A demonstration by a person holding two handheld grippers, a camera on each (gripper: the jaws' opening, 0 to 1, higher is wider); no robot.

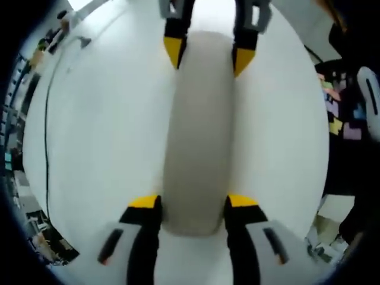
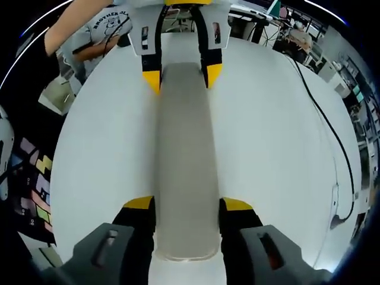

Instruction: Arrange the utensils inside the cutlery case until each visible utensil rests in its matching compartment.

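The left claw [image 1: 193,202] is seen closed against one end of the cutlery case [image 1: 199,130], low in the left gripper view, and the right claw [image 2: 187,205] is closed against the opposite end, low in the right gripper view. The case is a long, closed, pale grey shell lying flat on the white desk [image 1: 107,130], down the middle of both frames. A smooth, rigid, probably light and slippery plastic is judged, so the narrow ends between the yellow tips are best gripped squarely. No utensils can be seen.
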